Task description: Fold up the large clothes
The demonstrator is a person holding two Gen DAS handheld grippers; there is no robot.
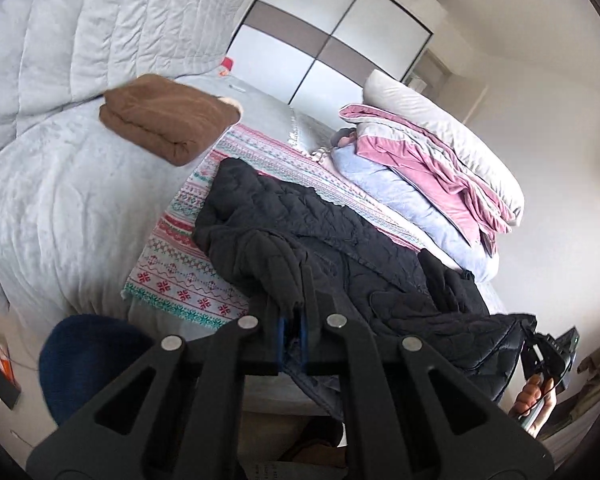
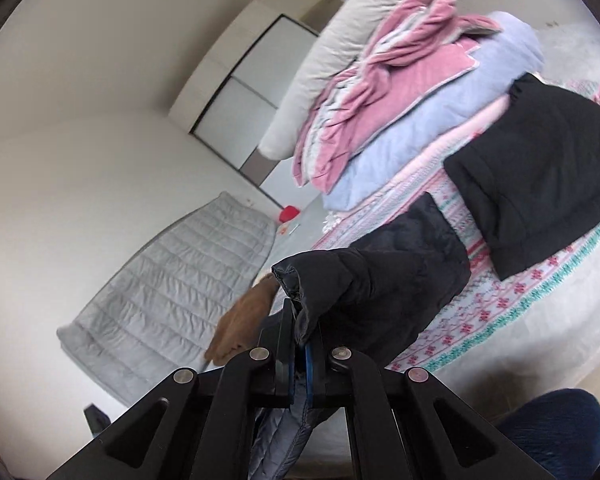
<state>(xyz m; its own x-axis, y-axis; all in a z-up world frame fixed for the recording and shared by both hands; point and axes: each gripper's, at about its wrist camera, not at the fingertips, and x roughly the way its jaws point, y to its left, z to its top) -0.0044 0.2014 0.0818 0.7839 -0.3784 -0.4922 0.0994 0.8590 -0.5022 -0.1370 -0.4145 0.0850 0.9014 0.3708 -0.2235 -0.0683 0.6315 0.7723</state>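
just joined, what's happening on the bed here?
A person holds a claw in each hand and is folding a black quilted jacket on the bed. The left claw is shut on one edge of the jacket, the right claw is shut on another edge, and that part is raised off the patterned blanket. A folded brown garment sits further back, with stacked bedding to the side.

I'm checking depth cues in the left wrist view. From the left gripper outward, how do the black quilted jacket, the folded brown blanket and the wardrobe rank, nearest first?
1. Black quilted jacket: clamped in the left gripper, spreading up and right over the patterned blanket.
2. Folded brown blanket: upper left, on the grey bed cover.
3. Wardrobe: top centre, against the far wall.
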